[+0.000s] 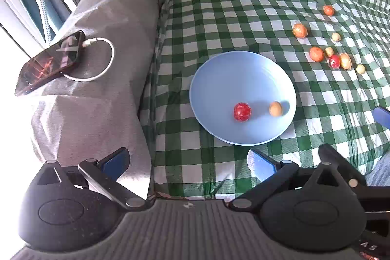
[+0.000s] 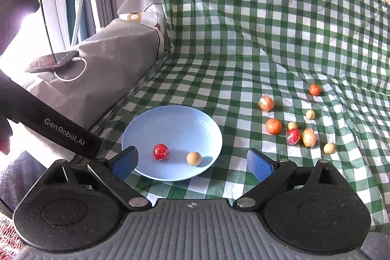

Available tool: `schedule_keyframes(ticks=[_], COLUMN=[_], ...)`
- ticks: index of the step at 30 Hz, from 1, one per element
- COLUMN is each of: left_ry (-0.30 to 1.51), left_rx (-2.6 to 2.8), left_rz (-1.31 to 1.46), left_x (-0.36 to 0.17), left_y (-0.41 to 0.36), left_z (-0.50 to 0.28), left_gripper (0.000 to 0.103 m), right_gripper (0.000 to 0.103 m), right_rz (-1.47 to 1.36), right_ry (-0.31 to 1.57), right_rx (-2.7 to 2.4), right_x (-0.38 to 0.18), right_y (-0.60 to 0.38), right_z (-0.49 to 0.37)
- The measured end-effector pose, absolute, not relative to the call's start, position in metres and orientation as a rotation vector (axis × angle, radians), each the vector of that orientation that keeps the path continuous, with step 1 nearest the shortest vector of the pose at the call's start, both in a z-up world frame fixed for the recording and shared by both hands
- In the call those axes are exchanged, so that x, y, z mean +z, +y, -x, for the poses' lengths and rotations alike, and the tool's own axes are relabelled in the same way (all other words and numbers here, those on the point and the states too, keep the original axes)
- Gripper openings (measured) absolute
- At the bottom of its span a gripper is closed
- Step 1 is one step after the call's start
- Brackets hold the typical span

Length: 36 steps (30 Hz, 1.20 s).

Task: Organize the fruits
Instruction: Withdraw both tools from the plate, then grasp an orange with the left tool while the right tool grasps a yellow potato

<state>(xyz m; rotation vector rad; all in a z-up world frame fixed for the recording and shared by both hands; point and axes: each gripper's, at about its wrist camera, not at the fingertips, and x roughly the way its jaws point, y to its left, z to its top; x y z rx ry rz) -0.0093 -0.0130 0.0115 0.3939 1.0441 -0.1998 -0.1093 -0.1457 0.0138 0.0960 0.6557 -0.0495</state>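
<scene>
A light blue plate [image 1: 219, 79] [image 2: 175, 128] lies on the green checked cloth. On it sit a red wrapped fruit [image 1: 242, 111] [image 2: 160, 151] and a tan round fruit [image 1: 275, 109] [image 2: 194, 158]. Several loose fruits lie on the cloth to the plate's right, among them an orange one [image 1: 316, 54] [image 2: 273, 126] and a red wrapped one [image 1: 334, 61] [image 2: 293, 136]. My left gripper [image 1: 189, 162] hangs open near the plate's front left, with nothing between its fingers. My right gripper [image 2: 192, 161] stands open over the plate's near rim, holding nothing.
A phone [image 1: 48, 62] [image 2: 51, 61] on a white cable rests on a grey cushion [image 1: 102, 113] left of the cloth. The left gripper's black body [image 2: 48, 123] crosses the right wrist view at the left. The cloth rises up a backrest [image 2: 268, 4] behind.
</scene>
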Motion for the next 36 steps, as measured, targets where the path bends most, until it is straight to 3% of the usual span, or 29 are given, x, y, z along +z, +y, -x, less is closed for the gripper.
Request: schedule_keyframes(ticks=[22,36], left_ry=[1.033,1.018], left_rx=[-0.244,-0.488], left_rz=[-0.473,-0.441], left_x=[0.009,-0.027], left_y=[-0.053,-0.164], left_z=[0.015,-0.038], left_gripper=[0.103,0.103], right_gripper=[0.096,0.096], right_rz=[-0.222,-0.251], right_ry=[0.620,0.650], right_rx=[-0.134,-0.481], right_x=[0.003,-0.057], right_y=[-0.175,-0.289], right_z=[0.123,0.108])
